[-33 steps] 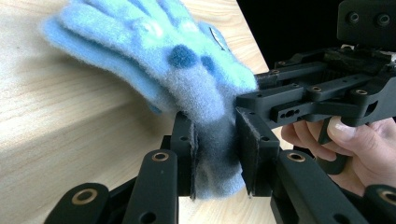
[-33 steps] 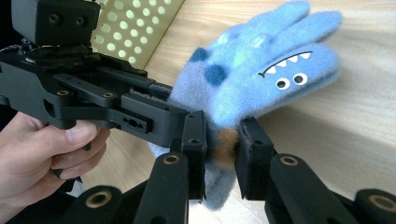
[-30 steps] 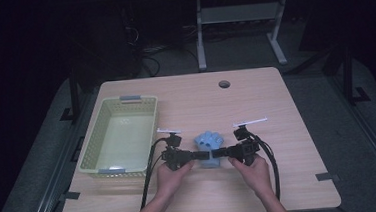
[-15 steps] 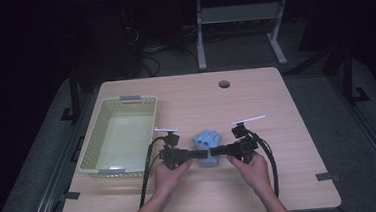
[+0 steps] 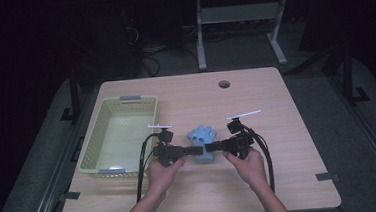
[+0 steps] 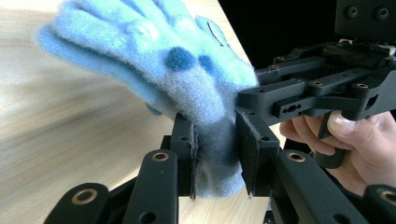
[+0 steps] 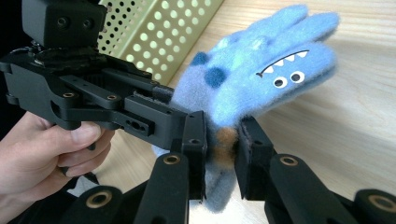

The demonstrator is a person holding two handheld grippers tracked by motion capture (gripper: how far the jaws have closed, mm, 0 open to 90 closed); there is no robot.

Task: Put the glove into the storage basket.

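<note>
The wooden table (image 5: 288, 129) takes up most of the scene, with a pale green perforated basket (image 5: 103, 142) standing empty on its left side, well apart from nothing much else but the work at hand. Just right of that basket, near the front edge, a fuzzy blue monster glove (image 5: 201, 136) is held up between two hand-held tools. The left gripper (image 5: 197, 150) is clenched on the glove's cuff from one side; in its own view the pads squeeze the darker knit of the glove (image 6: 187, 79), which bulges around them. The right gripper (image 5: 212, 147) is clamped on the same cuff from the other side, and its view shows the glove (image 7: 261, 74) with its toothy face, little eyes and dark spots fanning upward beyond the jaws. It looks like a light, soft, floppy thing, and I judge it will sag and fold wherever it is not held. The fleece gives the pads plenty of bite, so slipping seems unlikely. The cuff is the sensible place to grip, as the fingers would only flop. Compared with a second ago, little differs: both hands sit about where they were, and the glove remains pinched between them beside the basket.
</note>
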